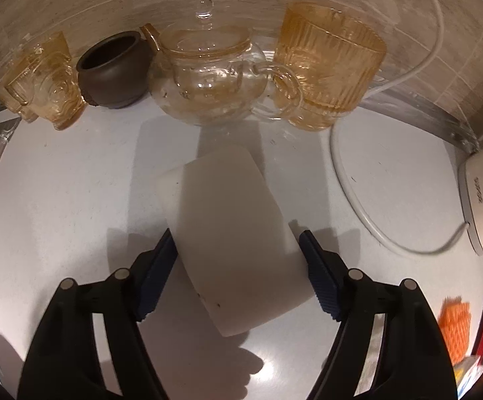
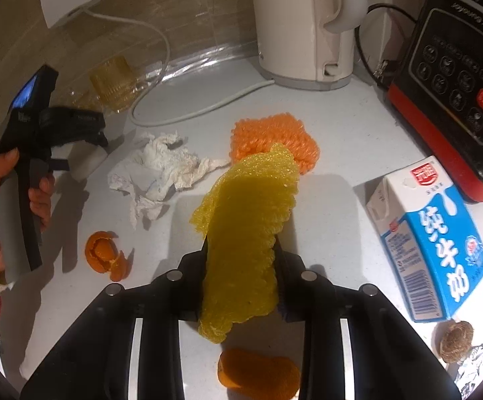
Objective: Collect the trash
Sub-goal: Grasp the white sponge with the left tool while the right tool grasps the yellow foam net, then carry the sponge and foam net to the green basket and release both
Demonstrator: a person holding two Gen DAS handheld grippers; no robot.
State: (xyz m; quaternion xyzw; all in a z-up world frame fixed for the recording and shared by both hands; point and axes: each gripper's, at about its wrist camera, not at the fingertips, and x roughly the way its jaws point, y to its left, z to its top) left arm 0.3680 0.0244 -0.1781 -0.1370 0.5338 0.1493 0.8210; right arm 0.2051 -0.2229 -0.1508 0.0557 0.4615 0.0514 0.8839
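A white paper cup (image 1: 231, 233) lies on its side on the grey counter (image 1: 68, 200), and my left gripper (image 1: 237, 236) has a blue pad against each of its flanks. From the right wrist view that left gripper (image 2: 85, 153) shows at the left, held by a hand (image 2: 38, 200). My right gripper (image 2: 241, 243) is shut on a yellow foam fruit net (image 2: 244, 213) that sticks up between its fingers. Around it lie an orange foam net (image 2: 274, 136), a crumpled tissue (image 2: 161, 166), orange peel (image 2: 106, 255), more peel (image 2: 258, 373) and a blue-and-white milk carton (image 2: 431, 243).
Against the back wall stand a glass teapot (image 1: 208, 80), two amber glass cups (image 1: 328, 66) (image 1: 41, 80) and a brown pot (image 1: 111, 70). A white kettle (image 2: 304, 23), its cable (image 2: 188, 113) and a red-and-black blender base (image 2: 454, 93) are at the right. A brown ball (image 2: 456, 336) and foil (image 2: 474, 366) lie by the carton.
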